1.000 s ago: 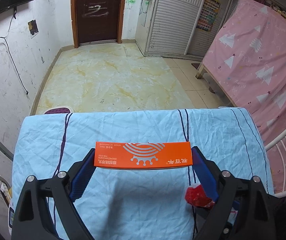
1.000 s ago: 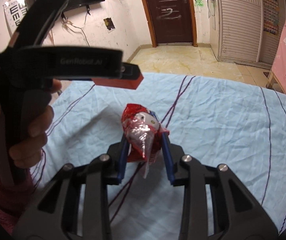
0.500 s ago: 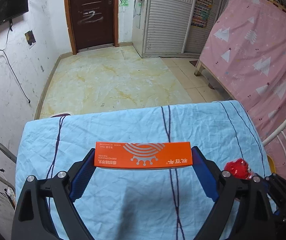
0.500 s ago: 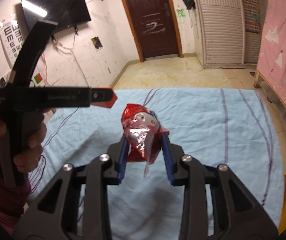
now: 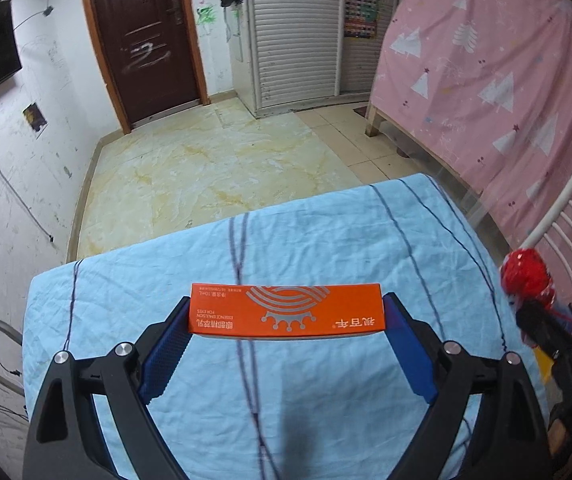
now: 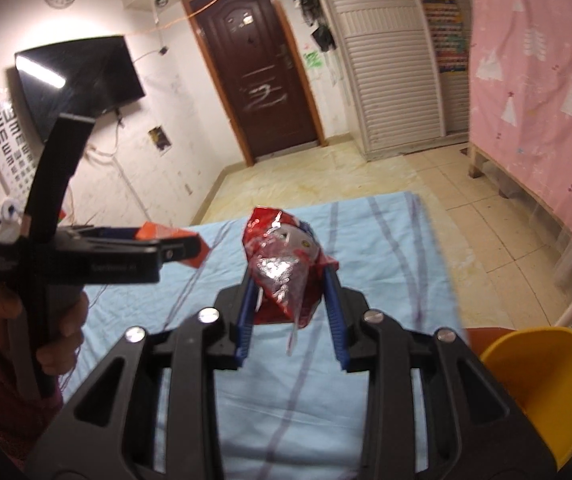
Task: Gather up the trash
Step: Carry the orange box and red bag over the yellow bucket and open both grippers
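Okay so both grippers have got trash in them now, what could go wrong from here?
1. The left gripper clamps the orange box only by its two ends, jaws very wide; a tilt could let it slip onto the blue sheet.
2. The right gripper pinches a crinkly red wrapper whose loose foil hangs free; it may slide out.
3. The yellow bin sits low beside the bed edge, so a drop could miss it.

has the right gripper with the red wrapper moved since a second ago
Yes. The right gripper, shut on the red wrapper, swung right across the blue cloth; the yellow bin now shows.
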A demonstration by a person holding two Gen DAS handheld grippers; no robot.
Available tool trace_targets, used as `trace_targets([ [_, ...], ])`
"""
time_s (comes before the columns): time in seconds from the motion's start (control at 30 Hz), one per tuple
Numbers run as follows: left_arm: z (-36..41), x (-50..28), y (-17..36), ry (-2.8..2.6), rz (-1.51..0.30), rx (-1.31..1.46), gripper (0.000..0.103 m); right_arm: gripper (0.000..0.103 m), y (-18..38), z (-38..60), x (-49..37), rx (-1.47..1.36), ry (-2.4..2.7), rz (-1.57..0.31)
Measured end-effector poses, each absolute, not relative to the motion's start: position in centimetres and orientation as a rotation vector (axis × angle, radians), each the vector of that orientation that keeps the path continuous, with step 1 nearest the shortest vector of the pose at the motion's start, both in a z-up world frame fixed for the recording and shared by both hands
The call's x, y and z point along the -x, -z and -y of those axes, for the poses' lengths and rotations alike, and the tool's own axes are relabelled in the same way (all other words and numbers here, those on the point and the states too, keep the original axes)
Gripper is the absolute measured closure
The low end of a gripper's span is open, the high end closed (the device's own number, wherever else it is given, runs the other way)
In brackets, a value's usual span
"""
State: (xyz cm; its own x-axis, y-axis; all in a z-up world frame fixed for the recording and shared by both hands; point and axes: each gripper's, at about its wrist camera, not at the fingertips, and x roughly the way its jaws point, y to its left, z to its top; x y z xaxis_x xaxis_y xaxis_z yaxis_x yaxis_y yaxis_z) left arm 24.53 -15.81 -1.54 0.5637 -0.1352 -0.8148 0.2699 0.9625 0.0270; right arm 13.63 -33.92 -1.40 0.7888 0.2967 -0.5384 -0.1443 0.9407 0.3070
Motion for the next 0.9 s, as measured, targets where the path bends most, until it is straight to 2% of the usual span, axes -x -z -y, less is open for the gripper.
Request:
trace_targets([
  [0.9, 38.1, -17.1, 4.3, 0.520, -0.949, -0.431, 0.020, 0.072, 4.5, 50.3, -5.4, -0.383, 0.045, -0.576],
])
